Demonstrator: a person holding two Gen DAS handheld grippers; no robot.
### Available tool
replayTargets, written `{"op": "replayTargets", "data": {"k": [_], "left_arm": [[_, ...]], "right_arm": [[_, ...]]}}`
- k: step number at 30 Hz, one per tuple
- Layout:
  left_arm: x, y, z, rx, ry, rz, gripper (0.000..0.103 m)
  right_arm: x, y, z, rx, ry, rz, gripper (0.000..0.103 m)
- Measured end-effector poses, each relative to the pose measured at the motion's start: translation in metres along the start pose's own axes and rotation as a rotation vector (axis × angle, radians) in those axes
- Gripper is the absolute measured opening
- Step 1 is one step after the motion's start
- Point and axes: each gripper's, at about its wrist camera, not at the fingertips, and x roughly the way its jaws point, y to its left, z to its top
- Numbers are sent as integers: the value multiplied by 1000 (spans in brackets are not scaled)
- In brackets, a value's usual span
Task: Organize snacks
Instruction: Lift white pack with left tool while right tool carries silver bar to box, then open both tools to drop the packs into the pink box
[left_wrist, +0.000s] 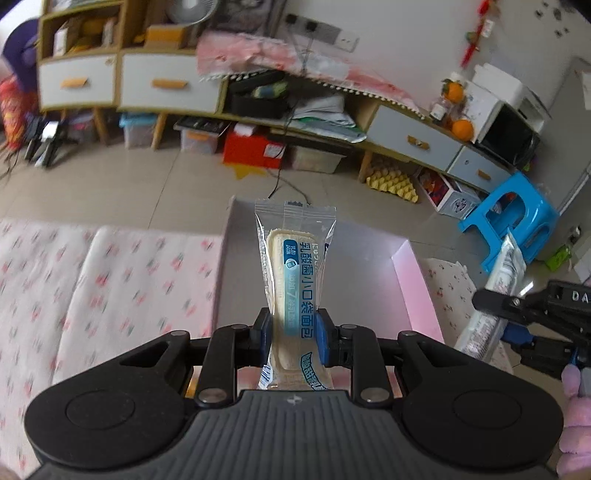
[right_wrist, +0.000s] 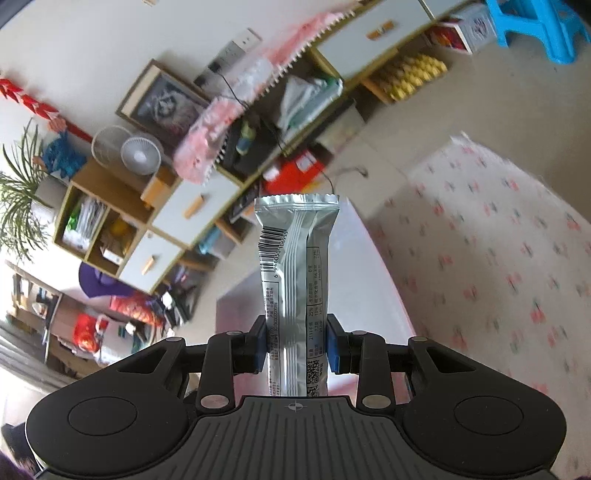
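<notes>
Black ribbed plastic fills the foreground of both wrist views, each body carrying two blue-padded fingers. Closed on a clear film packet, the left gripper pinches a pale, oblong bread snack with a blue label stripe, its crimped end pointing away over the pink box. That box is smooth-walled and rectangular, sitting on a floral cloth surface printed with small red and green sprigs, near its far edge. Clamped likewise, the right gripper squeezes one silver foil bar, glossy, with a barcode and serrated end, above the same pink box. Two snacks, two grippers, one box. Beyond lie a tiled floor and one blue plastic stool.
</notes>
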Motion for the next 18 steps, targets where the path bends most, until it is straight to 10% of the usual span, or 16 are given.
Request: {"op": "replayTargets", "data": {"k": [18], "left_arm": [[40,20,-13,3,131,57,20]], "right_arm": [[81,0,-1,-298,124,-93,31]]}}
